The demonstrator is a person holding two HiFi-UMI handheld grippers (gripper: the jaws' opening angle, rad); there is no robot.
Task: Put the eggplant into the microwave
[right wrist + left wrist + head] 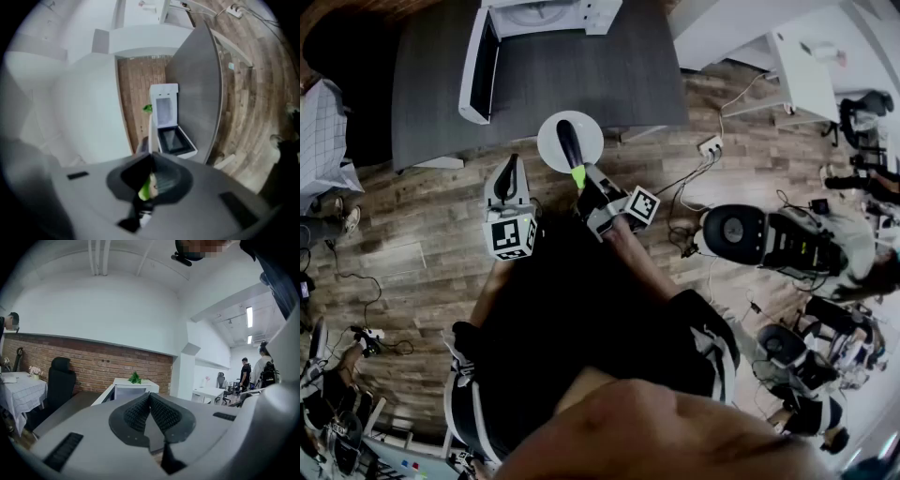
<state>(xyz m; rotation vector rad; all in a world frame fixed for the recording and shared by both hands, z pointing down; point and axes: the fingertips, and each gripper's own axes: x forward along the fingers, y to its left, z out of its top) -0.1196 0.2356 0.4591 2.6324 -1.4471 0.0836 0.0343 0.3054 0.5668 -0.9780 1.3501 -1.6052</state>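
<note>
The eggplant (568,141) is dark with a bright green stem (578,175). It lies over a round white plate (551,134) just off the table's front edge. My right gripper (581,183) is shut on the green stem (146,188), and the dark body (143,144) points away from the jaws. The white microwave (546,17) stands at the back of the dark table (609,75) with its door (478,64) swung open. My left gripper (511,164) hovers to the left of the plate, jaws closed together and empty (150,395). The microwave (127,391) lies straight ahead of it.
A small green plant (135,377) sits on the microwave. A black office chair (61,380) stands by the brick wall. Cables and a power strip (709,144) lie on the wooden floor at right, beside more chairs (741,232). People stand at the far right (245,373).
</note>
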